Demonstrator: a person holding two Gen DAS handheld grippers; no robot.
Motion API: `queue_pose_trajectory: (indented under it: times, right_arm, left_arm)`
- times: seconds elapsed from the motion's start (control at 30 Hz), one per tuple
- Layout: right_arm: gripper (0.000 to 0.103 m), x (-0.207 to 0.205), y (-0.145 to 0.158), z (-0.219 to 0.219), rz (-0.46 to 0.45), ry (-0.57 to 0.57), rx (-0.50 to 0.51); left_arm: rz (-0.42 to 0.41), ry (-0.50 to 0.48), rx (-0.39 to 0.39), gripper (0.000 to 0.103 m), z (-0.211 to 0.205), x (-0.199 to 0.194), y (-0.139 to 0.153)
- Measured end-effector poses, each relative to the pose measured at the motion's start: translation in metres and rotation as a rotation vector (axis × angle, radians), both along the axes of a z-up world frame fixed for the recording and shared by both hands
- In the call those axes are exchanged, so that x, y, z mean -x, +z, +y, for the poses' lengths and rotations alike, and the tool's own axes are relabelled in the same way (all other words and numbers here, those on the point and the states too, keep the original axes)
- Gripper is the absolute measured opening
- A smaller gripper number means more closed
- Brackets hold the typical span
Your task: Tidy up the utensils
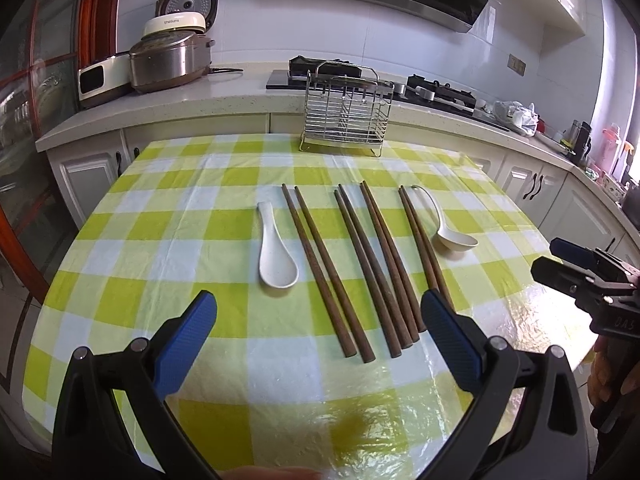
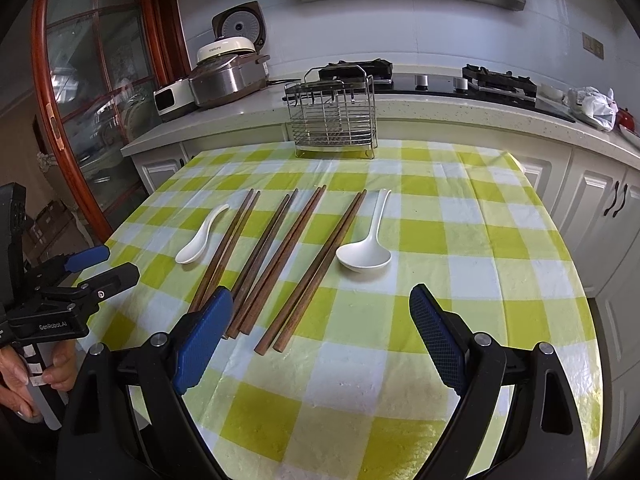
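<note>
Several brown wooden chopsticks (image 1: 352,268) lie in pairs on the green-and-white checked tablecloth (image 1: 200,184), also in the right wrist view (image 2: 280,256). A short white spoon (image 1: 275,254) lies to their left and a long-handled white spoon (image 1: 450,232) to their right; both show in the right wrist view (image 2: 198,242) (image 2: 366,250). A wire utensil rack (image 1: 346,114) (image 2: 334,114) stands at the table's far edge. My left gripper (image 1: 320,312) is open and empty, near the chopsticks' near ends. My right gripper (image 2: 322,308) is open and empty, just right of them.
Behind the table runs a white counter (image 1: 160,108) with rice cookers (image 1: 170,56), a gas hob (image 1: 440,88) and a plastic bag (image 1: 516,114). A glass door with a red wooden frame (image 2: 76,120) is on the left. White cabinets (image 2: 600,208) line the right.
</note>
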State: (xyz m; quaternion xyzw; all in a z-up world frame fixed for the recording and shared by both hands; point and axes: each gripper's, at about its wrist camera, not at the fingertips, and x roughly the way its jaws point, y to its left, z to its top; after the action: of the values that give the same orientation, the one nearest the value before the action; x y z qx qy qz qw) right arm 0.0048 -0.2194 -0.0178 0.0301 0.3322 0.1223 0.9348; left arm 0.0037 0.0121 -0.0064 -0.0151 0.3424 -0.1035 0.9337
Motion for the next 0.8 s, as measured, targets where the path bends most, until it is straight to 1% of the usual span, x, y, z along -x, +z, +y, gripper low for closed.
queue_pose_trajectory:
  times: [0.1, 0.2, 0.37, 0.43, 0.53, 0.67, 0.73, 0.8]
  right_arm:
    - [0.085, -0.005, 0.000, -0.004, 0.006, -0.009, -0.015]
    - [0.085, -0.011, -0.002, -0.008, 0.015, -0.025, -0.021]
    - [0.085, -0.028, -0.012, -0.014, 0.050, -0.048, -0.038]
    - [0.085, -0.036, -0.016, -0.015, 0.066, -0.050, -0.049]
    - [0.085, -0.048, -0.021, -0.015, 0.081, -0.057, -0.054]
    - [0.085, -0.066, -0.023, -0.016, 0.099, -0.054, -0.065]
    - [0.085, -0.075, -0.023, -0.017, 0.107, -0.056, -0.073]
    - [0.085, -0.086, -0.024, -0.018, 0.121, -0.057, -0.073]
  left_arm:
    - [0.005, -0.010, 0.018, 0.099, 0.000, -0.004, 0.000]
    - [0.014, -0.016, 0.017, 0.099, 0.001, -0.009, -0.001]
    - [0.064, -0.005, 0.029, 0.098, 0.004, -0.026, -0.009]
    - [0.087, 0.012, 0.029, 0.098, 0.007, -0.034, -0.014]
    - [0.123, 0.042, 0.051, 0.098, 0.014, -0.048, -0.021]
    - [0.129, 0.049, 0.010, 0.098, 0.017, -0.066, -0.027]
    - [0.146, 0.045, -0.012, 0.098, 0.017, -0.078, -0.031]
    - [0.155, 0.055, -0.003, 0.098, 0.021, -0.088, -0.033]
